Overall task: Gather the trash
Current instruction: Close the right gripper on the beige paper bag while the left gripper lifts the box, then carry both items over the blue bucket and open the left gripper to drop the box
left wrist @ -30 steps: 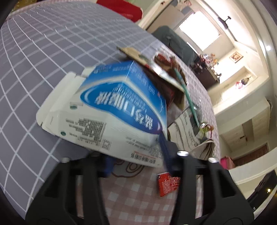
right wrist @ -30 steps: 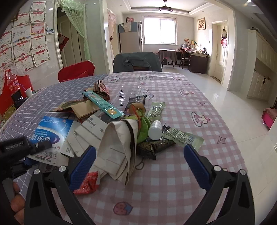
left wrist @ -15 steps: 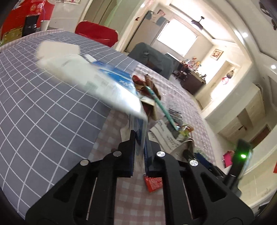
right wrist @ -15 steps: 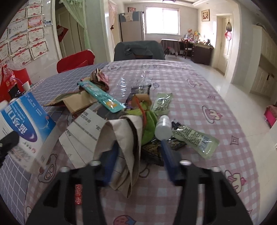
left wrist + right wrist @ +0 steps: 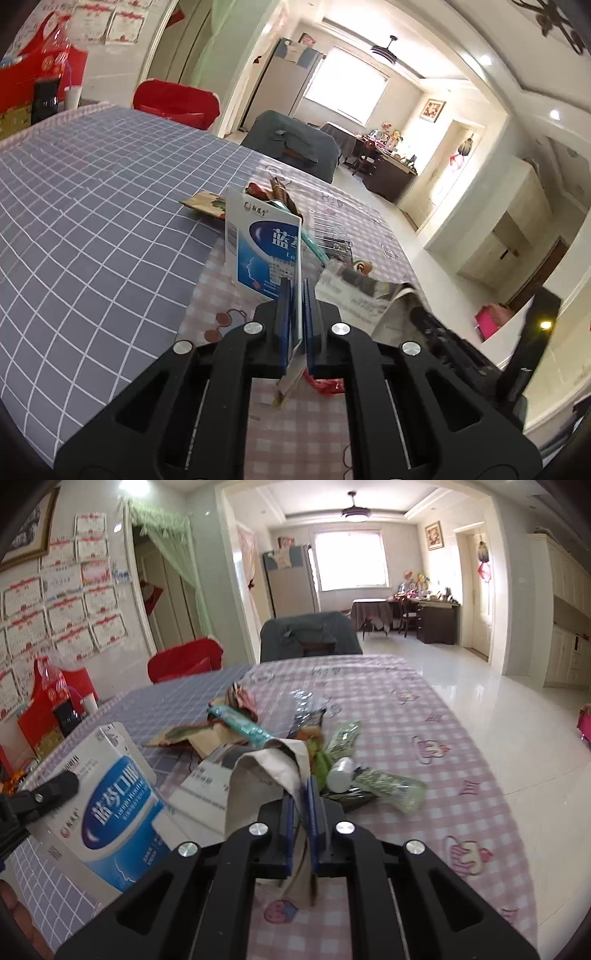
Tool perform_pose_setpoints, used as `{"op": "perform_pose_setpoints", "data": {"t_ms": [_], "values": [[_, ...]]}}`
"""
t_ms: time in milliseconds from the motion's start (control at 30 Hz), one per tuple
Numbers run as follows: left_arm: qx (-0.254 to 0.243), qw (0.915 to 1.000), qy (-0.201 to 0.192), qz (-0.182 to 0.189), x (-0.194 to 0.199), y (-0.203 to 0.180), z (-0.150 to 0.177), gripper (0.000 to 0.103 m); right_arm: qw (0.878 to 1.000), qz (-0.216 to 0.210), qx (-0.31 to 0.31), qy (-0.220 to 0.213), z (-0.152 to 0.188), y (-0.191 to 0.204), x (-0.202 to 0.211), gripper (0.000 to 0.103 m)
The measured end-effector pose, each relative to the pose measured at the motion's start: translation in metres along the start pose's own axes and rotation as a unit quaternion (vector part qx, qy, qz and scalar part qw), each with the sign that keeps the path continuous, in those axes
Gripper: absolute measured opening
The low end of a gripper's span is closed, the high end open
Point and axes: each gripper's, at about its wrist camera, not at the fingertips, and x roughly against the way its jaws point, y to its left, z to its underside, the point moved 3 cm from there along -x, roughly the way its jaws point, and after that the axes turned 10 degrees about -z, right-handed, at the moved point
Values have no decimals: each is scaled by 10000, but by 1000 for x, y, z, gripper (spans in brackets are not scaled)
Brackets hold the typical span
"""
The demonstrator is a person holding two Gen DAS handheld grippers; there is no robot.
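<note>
Trash is piled near the middle of the table [image 5: 461, 738], which carries a grey grid cloth [image 5: 92, 229] on its left part and a pink checked cloth [image 5: 388, 701] on its right.

Left gripper [image 5: 295, 295]: the jaws stand at a narrow gap, clamped on a flattened blue-and-white carton [image 5: 264, 251]. The blue pads [image 5: 283, 314] press both faces of its lower edge. The carton stands upright on edge, lifted clear of the table. In the right wrist view the same carton [image 5: 107, 801] appears at the left, with one black finger [image 5: 51, 790] of the left gripper across its face. The jaws were closing a moment ago and now rest fully on the carton.

Centre of the pile: a brown paper piece [image 5: 192, 734], a teal tube-like wrapper [image 5: 240, 725], crumpled clear plastic [image 5: 303, 701], a white printed sheet [image 5: 210, 786], a small white bottle [image 5: 340, 775] and green printed sachets [image 5: 388, 786] lie touching or overlapping.

Right gripper [image 5: 301, 801]: the jaws have just closed to a narrow gap on a fold of beige cloth bag [image 5: 266, 771]. The blue pads [image 5: 314, 812] pinch the fabric, which arches up ahead of the fingers and hangs below them. A red wrapper [image 5: 327, 386] lies on the pink cloth beneath the left gripper.
</note>
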Motion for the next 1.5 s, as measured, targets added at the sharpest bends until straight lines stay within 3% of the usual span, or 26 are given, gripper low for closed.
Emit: {"op": "perform_pose_setpoints", "data": {"t_ms": [167, 300, 467, 633, 767, 967, 1067, 1267, 1500], "values": [[-95, 9999, 125, 48, 4, -5, 10, 7, 9996, 106, -195, -194, 4, -18, 32, 7], [-298, 9995, -24, 144, 17, -24, 11, 7, 9984, 190, -400, -340, 11, -38, 54, 7], [-639, 9968, -92, 475, 31, -76, 19, 7, 9947, 395, -710, -627, 18, -71, 90, 7], [-1101, 9887, 92, 1015, 36, -152, 37, 7, 9857, 797, -1067, -1032, 28, -121, 143, 7], [-1646, 9744, 312, 1498, 41, -226, 69, 7, 9748, 1152, -1415, -1286, 46, -170, 185, 7], [-2472, 9485, 544, 1906, 38, -323, 121, 7, 9530, 1660, -1976, -1585, 80, -240, 233, 7], [-2735, 9345, 959, 2065, 21, -365, 140, 7, 9379, 1980, -2310, -1669, 103, -279, 251, 7], [-3296, 9169, 1336, 1810, -18, -424, 179, 7, 9195, 2430, -2734, -1439, 141, -339, 248, 7], [-3843, 8849, 2145, 1526, -87, -477, 237, 7, 9016, 2802, -3128, -1038, 183, -394, 224, 7]]}}
